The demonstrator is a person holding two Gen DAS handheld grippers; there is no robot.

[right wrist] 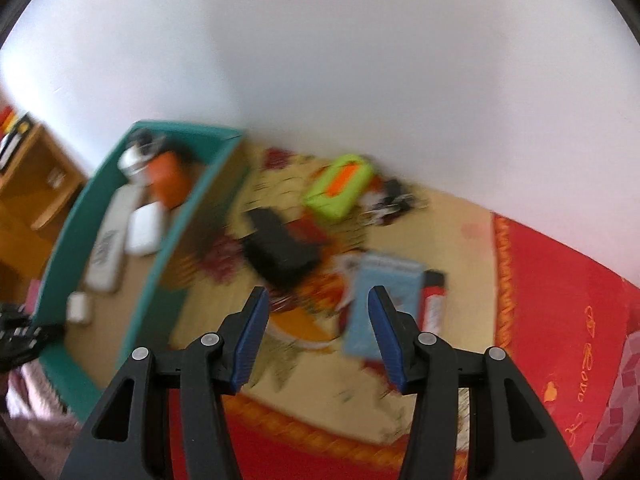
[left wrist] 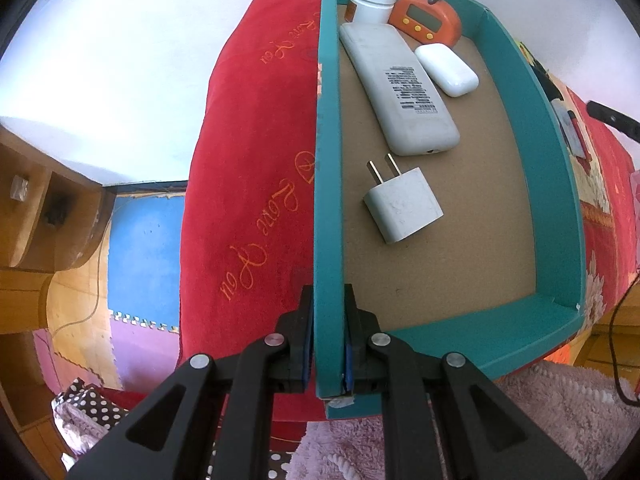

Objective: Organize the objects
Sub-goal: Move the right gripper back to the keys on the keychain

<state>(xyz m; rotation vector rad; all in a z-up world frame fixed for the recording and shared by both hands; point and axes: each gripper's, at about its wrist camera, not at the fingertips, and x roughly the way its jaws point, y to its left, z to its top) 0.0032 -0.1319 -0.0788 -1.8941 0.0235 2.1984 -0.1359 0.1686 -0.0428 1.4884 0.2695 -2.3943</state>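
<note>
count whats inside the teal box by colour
white: 4 (jar, remote, case, charger plug)
orange: 1 (monkey clock)
total: 5, all inside the teal box

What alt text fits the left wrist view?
The left gripper clamps the near wall of a teal tray resting on red bedding. Inside lie a charger, remote, white case, jar and orange clock.
</note>
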